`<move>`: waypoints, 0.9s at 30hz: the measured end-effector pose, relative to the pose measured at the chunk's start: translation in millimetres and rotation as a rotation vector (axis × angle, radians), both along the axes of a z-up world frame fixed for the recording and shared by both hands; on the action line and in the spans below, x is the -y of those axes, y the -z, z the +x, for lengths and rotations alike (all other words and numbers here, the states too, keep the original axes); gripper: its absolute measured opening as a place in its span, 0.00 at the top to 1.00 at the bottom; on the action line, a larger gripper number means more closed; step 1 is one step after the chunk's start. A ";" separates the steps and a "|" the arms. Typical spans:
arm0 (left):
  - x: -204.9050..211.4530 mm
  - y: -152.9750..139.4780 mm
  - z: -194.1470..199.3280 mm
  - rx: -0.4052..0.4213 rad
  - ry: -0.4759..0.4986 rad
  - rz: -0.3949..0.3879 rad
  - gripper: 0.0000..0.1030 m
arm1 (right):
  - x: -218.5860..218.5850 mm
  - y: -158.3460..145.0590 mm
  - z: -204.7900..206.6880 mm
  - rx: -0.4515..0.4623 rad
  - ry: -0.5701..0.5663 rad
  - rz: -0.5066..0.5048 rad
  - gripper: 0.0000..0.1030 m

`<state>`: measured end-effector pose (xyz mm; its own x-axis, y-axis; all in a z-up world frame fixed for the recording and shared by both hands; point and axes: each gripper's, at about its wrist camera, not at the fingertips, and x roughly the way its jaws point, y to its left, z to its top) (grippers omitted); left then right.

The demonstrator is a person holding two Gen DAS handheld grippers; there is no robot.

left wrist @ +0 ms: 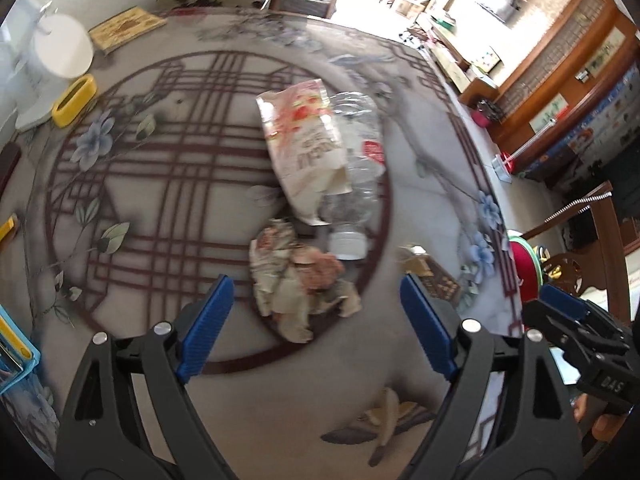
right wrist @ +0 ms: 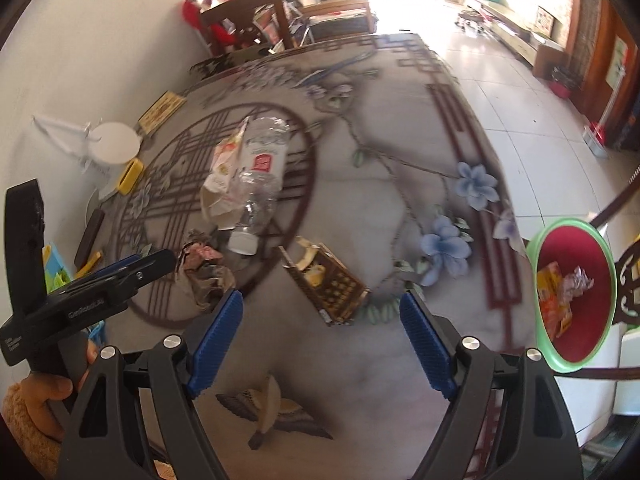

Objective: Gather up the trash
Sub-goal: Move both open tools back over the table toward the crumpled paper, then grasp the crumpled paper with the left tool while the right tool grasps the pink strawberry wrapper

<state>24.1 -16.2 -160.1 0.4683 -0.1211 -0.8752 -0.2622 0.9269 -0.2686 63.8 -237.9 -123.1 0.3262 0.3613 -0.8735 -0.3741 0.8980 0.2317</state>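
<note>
hovering wide apart over a patterned table (left wrist: 168, 208), blue fingers (left wrist: 206, 326) of the left gripper (left wrist: 316, 328), holding nothing, with a crumpled wad of paper (left wrist: 300, 284) between and just beyond the tips. past the wad, a torn snack packet (left wrist: 304, 148) lying across a crushed clear bottle (left wrist: 356, 184), white cap toward the lens. near the right fingertip, a brown carton (left wrist: 428, 272), blurred and partly cut off behind that finger. below, half hidden between the black arms, a banana peel (left wrist: 386, 412).

spread just as wide and empty in the right wrist view, the right gripper (right wrist: 320, 340), blue pads (right wrist: 216, 340) framing bare tabletop, with the brown carton (right wrist: 326, 284) torn open just ahead of the tips and the banana peel (right wrist: 266, 408) below. further out, the paper wad (right wrist: 204, 272), bottle (right wrist: 260, 176) and packet (right wrist: 224, 168). off the table's right edge, a red bin with a green rim (right wrist: 576, 296), already containing an orange packet and crumpled wrapper; lower rim partly cut off by the gripper's arm.

along the far left edge, a yellow holder (left wrist: 74, 100) and white fan base (left wrist: 60, 52), smeared by motion. print on packet and bottle label too blurred to read.
</note>
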 end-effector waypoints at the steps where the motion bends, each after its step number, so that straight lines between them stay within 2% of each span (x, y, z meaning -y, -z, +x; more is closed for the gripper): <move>1: -2.5 4.0 -0.3 -0.007 -0.005 -0.001 0.18 | -3.6 0.7 0.2 -0.003 -0.006 -0.008 0.24; 4: -7.7 25.7 3.2 -0.060 -0.024 -0.004 0.18 | -11.6 3.3 1.3 -0.013 -0.015 -0.030 0.24; 8: -9.9 55.3 12.6 -0.134 -0.029 -0.052 0.18 | -15.6 4.4 2.1 -0.017 -0.021 -0.048 0.24; 16: -14.8 72.2 18.0 -0.139 -0.016 -0.059 0.19 | -19.2 11.7 5.0 -0.040 -0.010 -0.070 0.24; 17: -13.7 71.1 17.5 -0.133 -0.009 -0.045 0.26 | -20.7 12.4 4.4 -0.042 -0.012 -0.073 0.24; 18: -13.7 70.6 17.4 -0.128 0.001 -0.044 0.39 | -23.2 13.2 4.7 -0.045 -0.017 -0.076 0.24; 20: -13.8 69.1 17.0 -0.122 0.018 -0.073 0.53 | -30.7 13.0 5.9 -0.048 -0.033 -0.077 0.24; 23: -20.2 63.4 11.5 -0.108 0.009 -0.103 0.60 | -45.9 9.5 12.0 -0.048 -0.070 -0.066 0.24; 27: -35.6 53.9 -0.4 -0.087 -0.025 -0.080 0.61 | -84.7 -2.8 34.7 -0.023 -0.137 -0.025 0.24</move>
